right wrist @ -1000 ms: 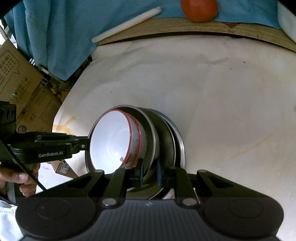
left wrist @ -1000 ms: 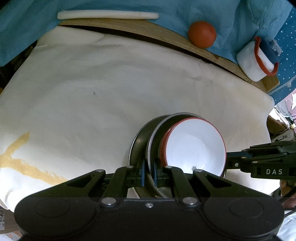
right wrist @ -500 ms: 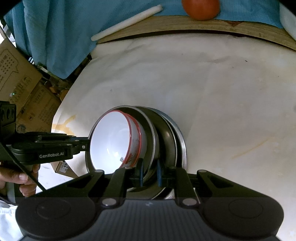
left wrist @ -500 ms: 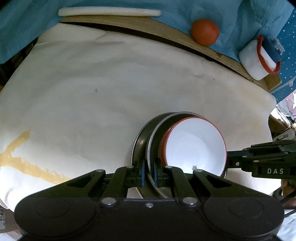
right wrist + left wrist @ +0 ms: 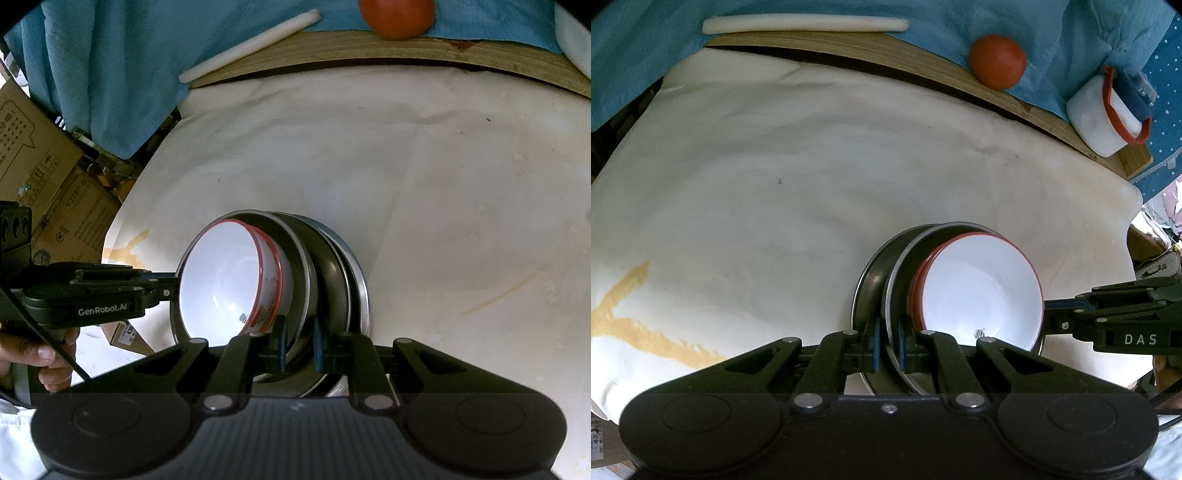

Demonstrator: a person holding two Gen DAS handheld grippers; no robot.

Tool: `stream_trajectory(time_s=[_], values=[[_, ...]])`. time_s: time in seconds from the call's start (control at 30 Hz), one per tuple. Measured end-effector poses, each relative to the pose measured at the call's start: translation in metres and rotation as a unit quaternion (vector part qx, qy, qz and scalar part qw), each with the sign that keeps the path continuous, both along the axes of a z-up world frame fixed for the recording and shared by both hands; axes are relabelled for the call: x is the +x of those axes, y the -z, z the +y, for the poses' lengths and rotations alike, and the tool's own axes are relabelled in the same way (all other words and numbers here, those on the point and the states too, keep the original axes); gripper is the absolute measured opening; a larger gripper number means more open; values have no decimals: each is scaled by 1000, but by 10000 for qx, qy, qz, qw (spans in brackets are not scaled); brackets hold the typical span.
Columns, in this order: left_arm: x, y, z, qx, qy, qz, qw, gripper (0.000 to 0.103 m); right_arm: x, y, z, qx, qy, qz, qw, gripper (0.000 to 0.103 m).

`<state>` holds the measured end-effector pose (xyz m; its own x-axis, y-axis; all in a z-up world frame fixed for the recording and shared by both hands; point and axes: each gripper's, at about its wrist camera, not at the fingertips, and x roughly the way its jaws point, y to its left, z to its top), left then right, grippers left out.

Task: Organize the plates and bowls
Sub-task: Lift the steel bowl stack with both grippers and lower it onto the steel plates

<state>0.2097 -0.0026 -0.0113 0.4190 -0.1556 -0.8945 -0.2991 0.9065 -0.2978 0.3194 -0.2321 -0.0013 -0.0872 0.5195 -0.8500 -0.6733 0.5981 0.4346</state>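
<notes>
The left gripper (image 5: 886, 341) pinches a steel plate's (image 5: 892, 295) rim; a white bowl (image 5: 979, 295) sits inside, the right gripper (image 5: 1049, 317) opposite.

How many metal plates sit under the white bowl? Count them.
3: the top plate holding the bowl, clamped by left gripper and right gripper; a dark one right beneath it; a steel-rimmed one at the bottom. More could be hidden below.
</notes>
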Motion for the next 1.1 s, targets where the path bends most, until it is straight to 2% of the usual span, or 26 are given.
stream_trajectory(time_s=[0.87,1.1], values=[[2,1,-5,46,35,4,10000,9,0,5,0,-35,74,81,9999,17],[2,1,-6,99,-7,44,9999,16,0,4,1,-51,54,22,10000,17]])
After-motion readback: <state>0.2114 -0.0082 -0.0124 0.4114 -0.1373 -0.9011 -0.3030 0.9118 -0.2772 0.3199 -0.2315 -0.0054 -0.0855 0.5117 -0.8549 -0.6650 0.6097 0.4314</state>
